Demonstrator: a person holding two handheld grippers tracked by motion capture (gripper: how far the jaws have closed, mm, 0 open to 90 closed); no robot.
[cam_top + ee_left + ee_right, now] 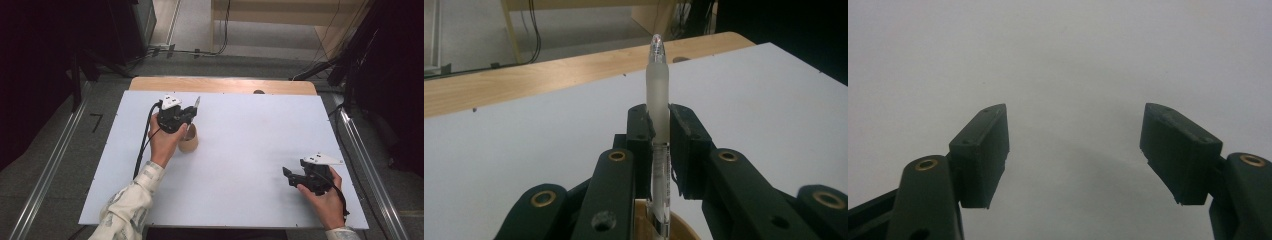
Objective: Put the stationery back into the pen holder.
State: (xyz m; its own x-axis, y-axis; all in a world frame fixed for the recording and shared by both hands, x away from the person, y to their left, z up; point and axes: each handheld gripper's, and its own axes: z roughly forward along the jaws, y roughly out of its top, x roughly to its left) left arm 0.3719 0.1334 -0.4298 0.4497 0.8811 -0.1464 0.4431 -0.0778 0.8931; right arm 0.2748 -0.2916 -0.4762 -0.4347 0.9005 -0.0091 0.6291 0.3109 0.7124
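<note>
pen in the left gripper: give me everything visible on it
The pen has a frosted translucent grip section, a clear tip with a small red glint, and a clear barrel with print below. It looks plastic. It stands roughly upright, tip up, clamped between the pads of the left gripper, which press on both sides. Its lower end reaches down into the brown cardboard-looking cup on the white table; whether it touches the cup is hidden.

I note a frosted white pen with a clear tip, clamped in my black left gripper. Tan cardboard cup. White board over a light wood table. Right gripper black, grey plate on top. Sleeve cream, faintly patterned.
</note>
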